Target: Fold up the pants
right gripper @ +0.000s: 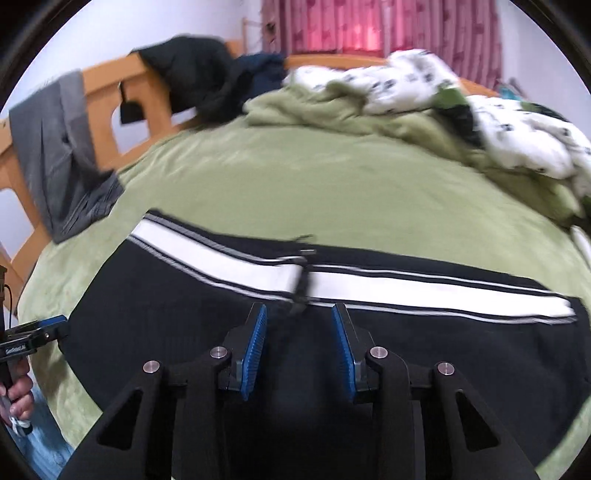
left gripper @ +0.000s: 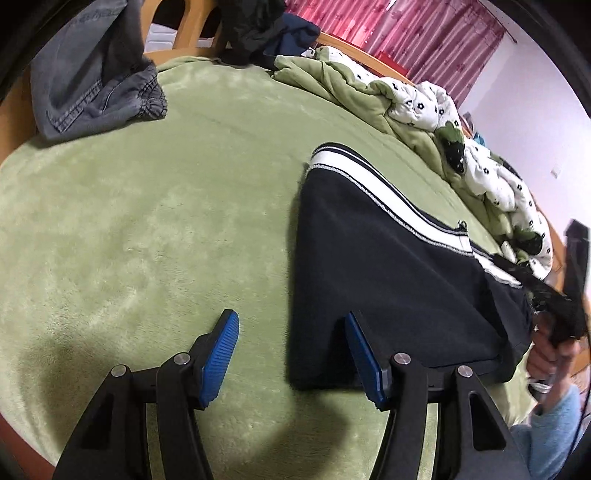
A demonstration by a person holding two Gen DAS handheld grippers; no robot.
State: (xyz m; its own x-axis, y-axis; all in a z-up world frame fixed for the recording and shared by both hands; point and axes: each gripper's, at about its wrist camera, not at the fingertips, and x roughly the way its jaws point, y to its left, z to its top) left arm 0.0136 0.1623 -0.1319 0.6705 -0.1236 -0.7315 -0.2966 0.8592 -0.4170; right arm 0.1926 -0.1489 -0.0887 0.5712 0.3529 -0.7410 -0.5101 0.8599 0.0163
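Black pants [left gripper: 391, 273] with a white side stripe [right gripper: 406, 288] lie folded flat on the green blanket [left gripper: 147, 229]. My left gripper [left gripper: 290, 325] is open and empty, low over the bed at the pants' left edge, its right finger over the black cloth. My right gripper [right gripper: 299, 325] is open and empty, hovering over the middle of the pants [right gripper: 184, 325] near a black drawstring [right gripper: 301, 291]. The right gripper also shows at the right edge of the left wrist view [left gripper: 554, 310], and the left gripper at the left edge of the right wrist view [right gripper: 37, 332].
Grey jeans [left gripper: 96, 85] hang over the wooden bed rail [right gripper: 103, 92] at the back left. Dark clothes [right gripper: 199, 74] lie piled on the rail. A rumpled green and white quilt [left gripper: 424, 107] lies along the far right side. Pink curtains [right gripper: 351, 26] hang behind.
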